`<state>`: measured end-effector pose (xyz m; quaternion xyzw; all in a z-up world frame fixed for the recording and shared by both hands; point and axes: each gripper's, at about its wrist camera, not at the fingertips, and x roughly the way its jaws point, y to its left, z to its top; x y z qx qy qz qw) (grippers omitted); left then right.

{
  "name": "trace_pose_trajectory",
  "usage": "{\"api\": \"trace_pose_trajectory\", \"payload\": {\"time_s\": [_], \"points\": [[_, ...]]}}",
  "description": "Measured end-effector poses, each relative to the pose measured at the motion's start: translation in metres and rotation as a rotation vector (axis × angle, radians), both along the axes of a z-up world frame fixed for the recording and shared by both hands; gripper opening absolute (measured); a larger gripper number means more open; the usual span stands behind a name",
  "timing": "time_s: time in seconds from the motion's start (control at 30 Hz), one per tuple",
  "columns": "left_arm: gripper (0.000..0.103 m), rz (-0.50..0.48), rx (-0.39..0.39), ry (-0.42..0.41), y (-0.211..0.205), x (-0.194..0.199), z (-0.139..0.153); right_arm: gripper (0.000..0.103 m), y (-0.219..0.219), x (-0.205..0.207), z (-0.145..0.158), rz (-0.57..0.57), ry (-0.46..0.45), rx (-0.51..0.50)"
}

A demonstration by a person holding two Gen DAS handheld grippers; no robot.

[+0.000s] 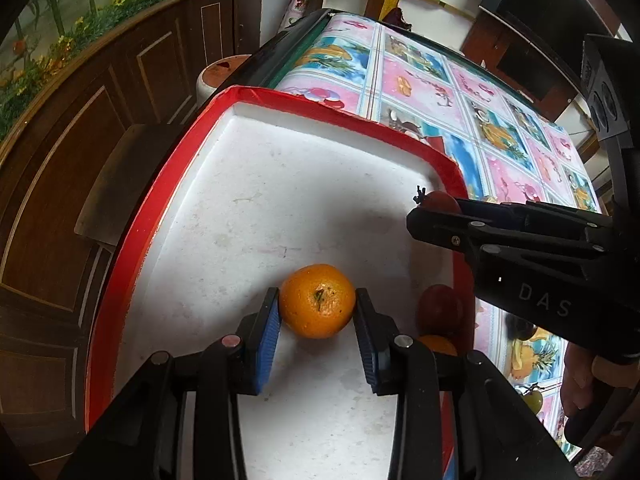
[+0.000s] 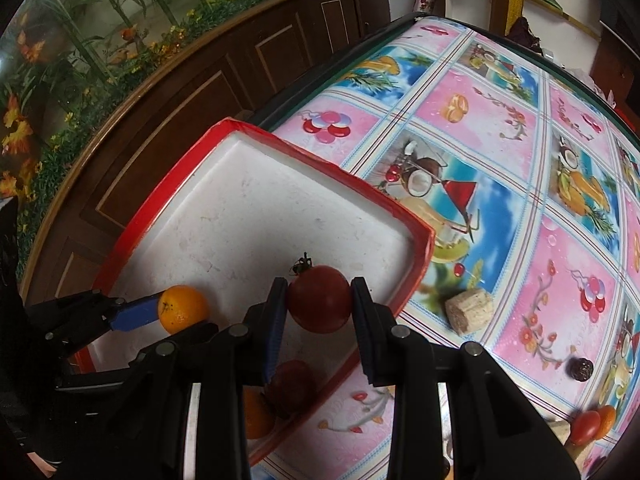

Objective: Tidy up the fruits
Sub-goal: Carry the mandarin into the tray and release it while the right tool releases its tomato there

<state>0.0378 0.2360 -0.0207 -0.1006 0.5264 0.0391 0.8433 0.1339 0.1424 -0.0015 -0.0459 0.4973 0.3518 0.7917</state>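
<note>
A white tray with a red rim [image 1: 168, 200] [image 2: 168, 184] lies on the patterned tablecloth. My left gripper [image 1: 317, 309] is shut on an orange [image 1: 318, 301] over the tray floor; in the right wrist view that orange [image 2: 184, 309] shows at the lower left between blue pads. My right gripper [image 2: 319, 300] is shut on a red tomato [image 2: 319, 298] with a dark stem, above the tray's right side; the same tomato [image 1: 442, 202] peeks past the right gripper's tip in the left wrist view. Another red tomato [image 1: 440, 307] [image 2: 290, 384] and a second orange [image 1: 438, 345] [image 2: 256, 412] lie in the tray's near right corner.
On the cloth right of the tray lie a beige chunk [image 2: 469, 311], a small dark round thing [image 2: 581, 369], and a tomato [image 2: 585, 426] with an orange fruit [image 2: 607, 420] at the lower right. A green grape [image 1: 534, 400] lies near the person's hand [image 1: 592, 392]. Wooden cabinets stand behind the table.
</note>
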Motion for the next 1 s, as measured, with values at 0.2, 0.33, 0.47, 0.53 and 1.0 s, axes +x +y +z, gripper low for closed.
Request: {"api": "trace_pose_trajectory", "payload": {"time_s": [0.2,0.33,0.47,0.53,1.0], "points": [[0.036,-0.002,0.002,0.010,0.003,-0.001,-0.004,0.034,0.006,0.001,-0.010,0.002,0.015,-0.021],[0.036,-0.002,0.005,0.008,0.003,-0.001,-0.004,0.034,0.007,0.002,-0.014,0.001,0.019,-0.033],[0.037,0.006,0.001,0.011,0.003,0.000,-0.005,0.034,0.008,0.002,-0.014,-0.001,0.011,-0.041],[0.053,0.012,-0.001,0.011,0.004,-0.001,-0.004,0.034,0.008,0.001,-0.013,0.002,0.001,-0.047],[0.078,0.040,0.044,-0.015,-0.002,-0.006,0.012,0.062,-0.022,-0.013,0.021,-0.052,-0.064,0.050]]}}
